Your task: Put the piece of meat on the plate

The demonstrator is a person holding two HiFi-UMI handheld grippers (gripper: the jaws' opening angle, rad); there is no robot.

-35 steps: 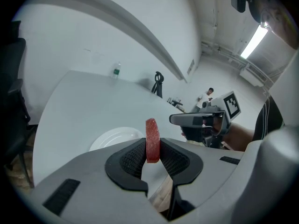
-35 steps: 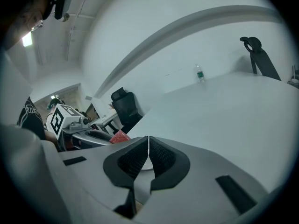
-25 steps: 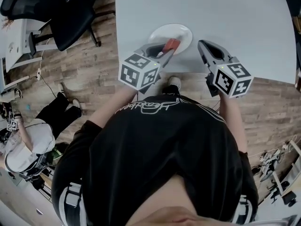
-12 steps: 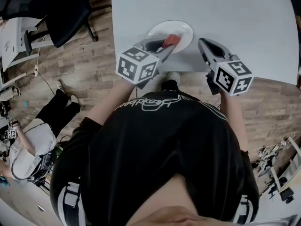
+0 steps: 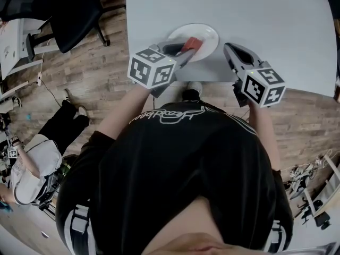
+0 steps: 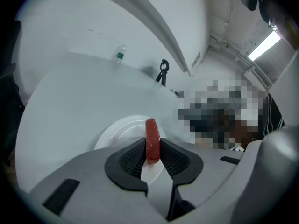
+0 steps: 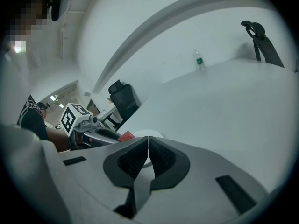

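Meat (image 6: pixel 152 135) sits clamped upright in the left gripper (image 6: pixel 152 144) above the white plate (image 6: pixel 117 133), so only lowering and letting go seem left, while the right gripper (image 7: pixel 148 147) idles alongside, jaws together and empty.

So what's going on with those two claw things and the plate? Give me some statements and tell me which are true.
The left gripper holds the meat. True.
The meat lies flat on the plate. False: it stands on edge between the fingers, over the plate.
The right gripper holds something too. False: its fingers are shut and empty.
A bottle stands at the table's far edge. True.
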